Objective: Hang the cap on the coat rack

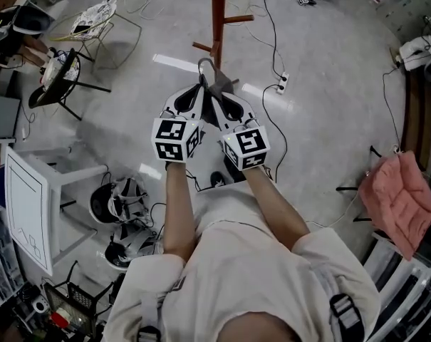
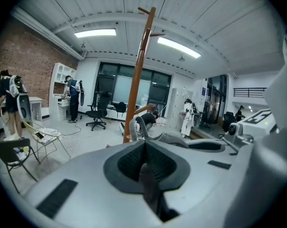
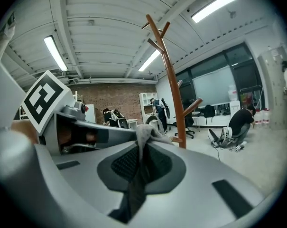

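both grippers are raised side by side in front of the wooden coat rack [image 1: 218, 13], tips nearly touching. the left gripper [image 1: 199, 91] is clenched on a fold of the grey cap [image 1: 222, 84], cloth pinched between its dark pads [image 2: 129, 163]. the right gripper [image 1: 215, 100] is likewise clamped on the cap, a strip of fabric [image 3: 142, 141] running up through its jaws. the cap hangs between the two tips, near the rack's lower pegs [image 1: 203, 47] but apart from them, above the grey floor [image 1: 322, 63].
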{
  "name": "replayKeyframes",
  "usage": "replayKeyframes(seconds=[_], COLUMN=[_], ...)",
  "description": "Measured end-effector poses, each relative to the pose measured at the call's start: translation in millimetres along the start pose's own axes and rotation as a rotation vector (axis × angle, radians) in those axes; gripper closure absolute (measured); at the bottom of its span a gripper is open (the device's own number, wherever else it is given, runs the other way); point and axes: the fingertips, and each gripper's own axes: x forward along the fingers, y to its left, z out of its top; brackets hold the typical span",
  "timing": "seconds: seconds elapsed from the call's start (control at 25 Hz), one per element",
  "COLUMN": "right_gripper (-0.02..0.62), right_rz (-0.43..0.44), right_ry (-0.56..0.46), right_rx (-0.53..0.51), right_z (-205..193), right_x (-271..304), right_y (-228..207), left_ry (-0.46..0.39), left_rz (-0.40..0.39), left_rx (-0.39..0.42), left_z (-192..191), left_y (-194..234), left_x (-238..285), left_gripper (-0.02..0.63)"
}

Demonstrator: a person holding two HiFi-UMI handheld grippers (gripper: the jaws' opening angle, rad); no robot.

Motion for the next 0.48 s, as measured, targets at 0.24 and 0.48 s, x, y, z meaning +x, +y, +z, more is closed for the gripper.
replayKeyframes(seconds=[0.24,0.48], right_gripper=[0.583,0.583], right_rz=[-0.026,-0.036], right_ry=[0.007,0.031], right_rx=[0.013,0.020], right_z=[-2.2,-6.7], right_x=[11.2,22.3], right_y=[-19.2,-35.5], left_ry=[0.025,0.029], left_rz=[-0.029,-0.020], left_rx=[-0.021,-0.063], left_z=[-7.8,-9.1], left_y=[-1.2,10.3], left_x=[20.8,30.9], left_gripper=[0.598,0.598])
